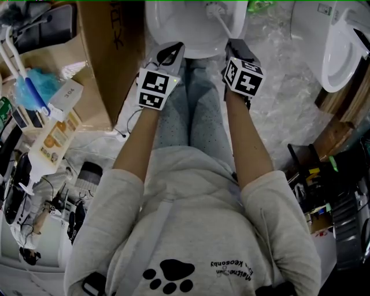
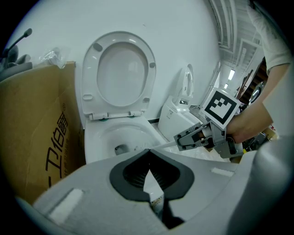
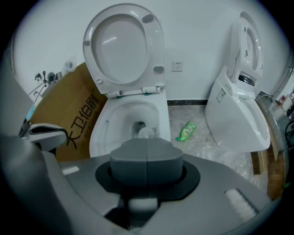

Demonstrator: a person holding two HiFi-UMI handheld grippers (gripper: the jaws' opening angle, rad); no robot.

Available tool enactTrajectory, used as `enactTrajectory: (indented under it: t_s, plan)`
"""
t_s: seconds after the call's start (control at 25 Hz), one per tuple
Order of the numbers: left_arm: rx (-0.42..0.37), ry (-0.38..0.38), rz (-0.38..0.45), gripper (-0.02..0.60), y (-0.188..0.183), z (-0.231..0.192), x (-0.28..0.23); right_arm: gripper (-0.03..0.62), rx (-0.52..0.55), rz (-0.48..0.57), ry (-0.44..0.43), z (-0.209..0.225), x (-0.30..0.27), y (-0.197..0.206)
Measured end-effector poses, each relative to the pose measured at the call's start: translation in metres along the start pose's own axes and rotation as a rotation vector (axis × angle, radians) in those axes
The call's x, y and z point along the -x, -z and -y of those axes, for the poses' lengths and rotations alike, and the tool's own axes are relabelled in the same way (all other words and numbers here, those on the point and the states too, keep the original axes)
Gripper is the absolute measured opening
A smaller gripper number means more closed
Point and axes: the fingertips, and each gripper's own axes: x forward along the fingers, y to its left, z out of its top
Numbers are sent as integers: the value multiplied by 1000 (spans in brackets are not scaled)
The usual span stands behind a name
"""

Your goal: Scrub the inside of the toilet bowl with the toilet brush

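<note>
A white toilet bowl (image 1: 157,28) stands in front of me with its seat and lid (image 3: 123,46) raised. The white toilet brush (image 1: 215,10) has its head down in the bowl (image 3: 108,123), near the drain, where the brush head (image 3: 147,133) shows just above my jaws. My right gripper (image 1: 234,46) is shut on the brush handle (image 2: 161,146), which slants toward the bowl (image 2: 98,133). My left gripper (image 1: 173,51) hovers at the bowl's front rim, shut, with nothing in it. In the left gripper view its pads (image 2: 148,153) meet at the tips, and the right gripper (image 2: 181,140) shows beside it.
A large cardboard box (image 1: 104,52) stands close to the toilet's left side. A second white toilet (image 3: 239,119) is at the right, with a green bottle (image 3: 185,131) on the floor between them. Cluttered items and a blue duster (image 1: 29,87) lie at my left.
</note>
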Motion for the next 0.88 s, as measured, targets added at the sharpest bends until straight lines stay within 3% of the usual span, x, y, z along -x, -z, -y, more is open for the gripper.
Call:
enactTrajectory:
  t_s: [0.88]
  plan:
    - [16, -6, -8, -2, 6, 3, 0, 147, 102, -103, -90, -35, 3, 50]
